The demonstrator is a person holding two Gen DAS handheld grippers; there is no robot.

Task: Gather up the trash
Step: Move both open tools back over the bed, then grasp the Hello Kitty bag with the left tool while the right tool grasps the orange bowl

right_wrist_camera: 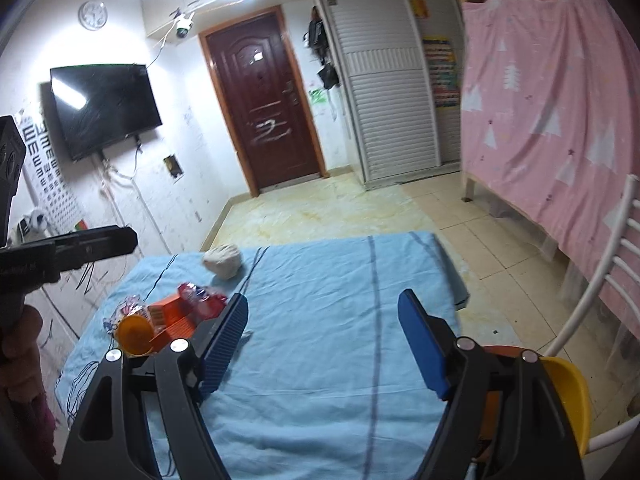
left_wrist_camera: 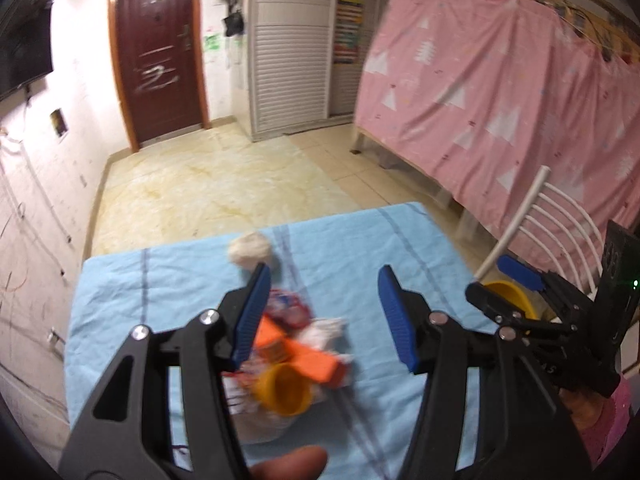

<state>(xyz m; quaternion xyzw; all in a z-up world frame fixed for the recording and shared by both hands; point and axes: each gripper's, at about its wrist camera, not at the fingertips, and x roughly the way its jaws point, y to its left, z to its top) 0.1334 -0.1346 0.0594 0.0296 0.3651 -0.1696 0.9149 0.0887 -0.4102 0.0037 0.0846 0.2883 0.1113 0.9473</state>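
1. Bedroom w/ blue cloth (left_wrist_camera: 360,240) covering the table.
2. Left gripper (left_wrist_camera: 324,312) is spread, empty, above trash pile (left_wrist_camera: 296,356): orange cup (left_wrist_camera: 286,394), wrappers.
3. Right gripper (right_wrist_camera: 322,344) is spread, empty, near yellow bin (right_wrist_camera: 568,396).
4. Step, I judge: approach; next lower left & pinch one piece.

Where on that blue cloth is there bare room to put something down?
The right part of the blue cloth is bare, from the dark stripe to the edge by the yellow bin. The far strip behind the paper ball is bare too. The left side is crowded: orange cup, orange box and wrappers lie heaped together.
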